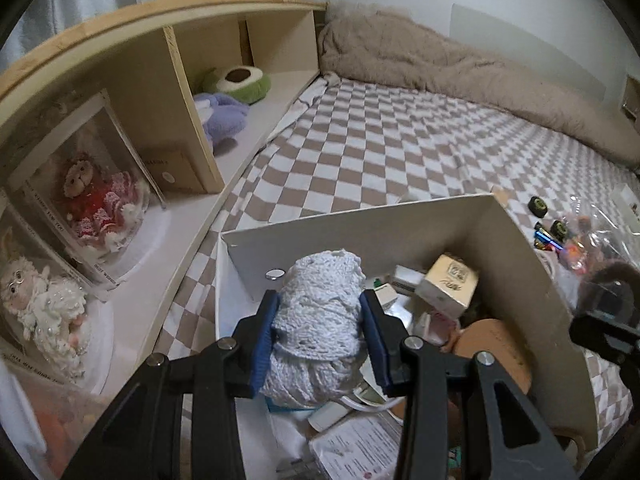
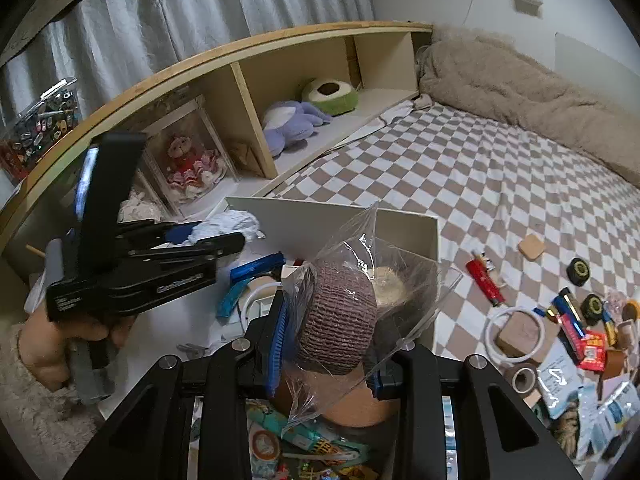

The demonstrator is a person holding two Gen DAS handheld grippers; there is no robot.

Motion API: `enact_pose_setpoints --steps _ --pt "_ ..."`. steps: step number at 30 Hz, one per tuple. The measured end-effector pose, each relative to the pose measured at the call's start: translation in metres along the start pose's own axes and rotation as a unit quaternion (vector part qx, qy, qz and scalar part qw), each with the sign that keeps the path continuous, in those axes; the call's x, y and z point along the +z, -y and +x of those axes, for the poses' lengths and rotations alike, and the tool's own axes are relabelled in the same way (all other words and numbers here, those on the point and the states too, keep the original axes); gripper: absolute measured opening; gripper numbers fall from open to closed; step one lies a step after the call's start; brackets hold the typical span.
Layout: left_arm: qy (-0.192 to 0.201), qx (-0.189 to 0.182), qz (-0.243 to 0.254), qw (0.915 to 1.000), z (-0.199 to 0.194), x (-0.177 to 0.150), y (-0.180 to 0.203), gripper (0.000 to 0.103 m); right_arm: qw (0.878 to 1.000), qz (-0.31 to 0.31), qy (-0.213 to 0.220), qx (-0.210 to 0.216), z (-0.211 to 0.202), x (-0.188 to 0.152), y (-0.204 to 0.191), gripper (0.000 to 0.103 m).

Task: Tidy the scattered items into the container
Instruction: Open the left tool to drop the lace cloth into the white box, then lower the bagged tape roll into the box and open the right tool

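Here, checkered bedsheet point(image 1: 400, 148), wooden shelf point(image 1: 192, 92).

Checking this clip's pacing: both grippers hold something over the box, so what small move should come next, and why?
Probably open the left gripper and drop the white knit roll. Its pads clamp the roll directly above the box, inside the walls, so it should land among the items there. The right gripper, shut on the bagged brown roll, could follow.

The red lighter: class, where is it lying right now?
In the right wrist view, the red lighter lies on the checked bedsheet, right of the white box, between it and the black round caps.
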State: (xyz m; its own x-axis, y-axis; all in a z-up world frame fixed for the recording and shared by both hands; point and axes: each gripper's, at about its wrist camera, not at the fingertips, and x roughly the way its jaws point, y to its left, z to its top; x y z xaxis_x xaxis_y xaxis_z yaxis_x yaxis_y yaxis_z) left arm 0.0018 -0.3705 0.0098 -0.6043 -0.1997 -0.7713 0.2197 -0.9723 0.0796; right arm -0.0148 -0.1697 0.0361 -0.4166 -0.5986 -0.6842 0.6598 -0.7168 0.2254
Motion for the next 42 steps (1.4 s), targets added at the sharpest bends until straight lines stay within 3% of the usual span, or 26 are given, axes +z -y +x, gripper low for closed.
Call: enact_pose_setpoints --steps 11,15,17,30,34,42 --pt "-0.026 0.027 -0.014 0.9992 0.034 0.007 -0.008 0.042 1.000 0.002 -0.023 0.006 0.016 0.003 0.000 0.033" --pt "-0.004 0.024 -0.015 0.9996 0.029 0.002 -0.008 0.064 1.000 0.007 -0.028 0.011 0.022 0.004 0.003 0.033" --pt "0.010 0.041 0.000 0.9991 0.023 0.001 -0.002 0.082 0.999 0.010 -0.030 0.013 0.023 0.004 0.002 0.033" --pt "0.086 0.025 0.019 0.9958 -0.042 -0.014 0.002 0.082 0.997 0.023 -0.046 0.058 0.038 -0.004 -0.015 0.033" --pt "0.113 -0.018 -0.008 0.9934 -0.069 -0.029 -0.009 0.089 0.996 0.022 -0.049 0.067 0.037 -0.009 -0.020 0.033" --pt "0.158 -0.052 0.008 0.9860 -0.116 -0.056 0.000 0.093 0.994 0.025 -0.068 0.079 0.047 -0.012 -0.029 0.033"
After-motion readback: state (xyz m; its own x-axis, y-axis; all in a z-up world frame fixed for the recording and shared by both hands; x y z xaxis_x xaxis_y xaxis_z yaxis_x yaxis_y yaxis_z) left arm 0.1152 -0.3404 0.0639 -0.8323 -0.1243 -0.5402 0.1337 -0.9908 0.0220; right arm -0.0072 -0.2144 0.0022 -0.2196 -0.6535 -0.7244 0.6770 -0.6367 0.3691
